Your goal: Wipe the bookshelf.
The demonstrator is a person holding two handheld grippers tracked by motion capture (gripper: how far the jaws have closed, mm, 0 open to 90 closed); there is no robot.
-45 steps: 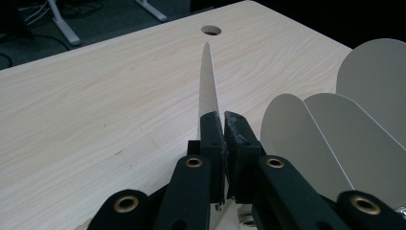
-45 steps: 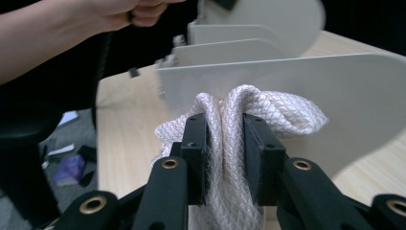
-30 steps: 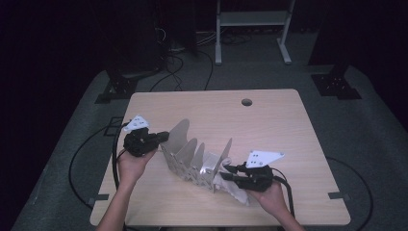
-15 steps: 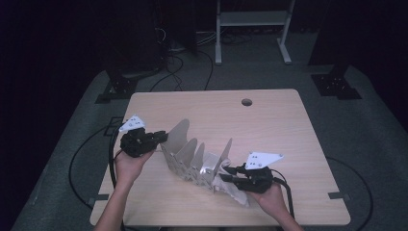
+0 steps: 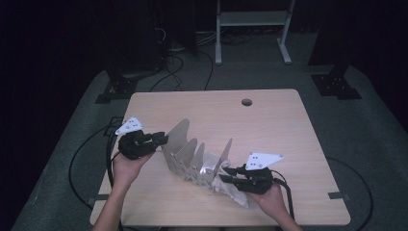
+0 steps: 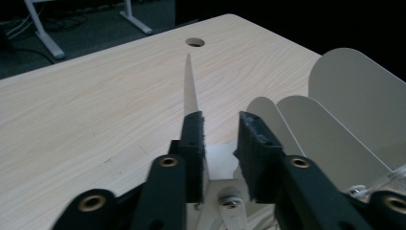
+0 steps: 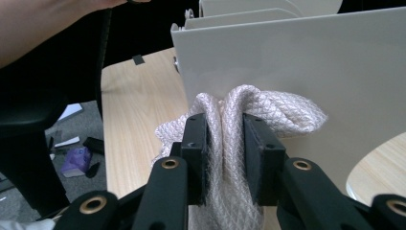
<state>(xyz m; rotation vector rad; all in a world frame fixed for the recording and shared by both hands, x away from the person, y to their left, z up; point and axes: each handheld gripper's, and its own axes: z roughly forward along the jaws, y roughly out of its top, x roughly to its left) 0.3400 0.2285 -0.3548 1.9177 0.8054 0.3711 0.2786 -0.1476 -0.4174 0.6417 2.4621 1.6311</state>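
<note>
White metal rack [image 5: 195,156] standing mid-worktop [image 5: 269,120], its end divider [image 6: 190,91] just being freed as left gripper [image 6: 219,132] jaws are opening around it. Right gripper [image 7: 225,139] clamping woven cloth [image 7: 249,115] against the rack's near end, likely wiping next.

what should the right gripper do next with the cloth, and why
Probably lift the cloth and feed it into a slot of the rack. The right gripper pinches it against the end plate; the left gripper, jaws just opened, has released the far plate.
</note>
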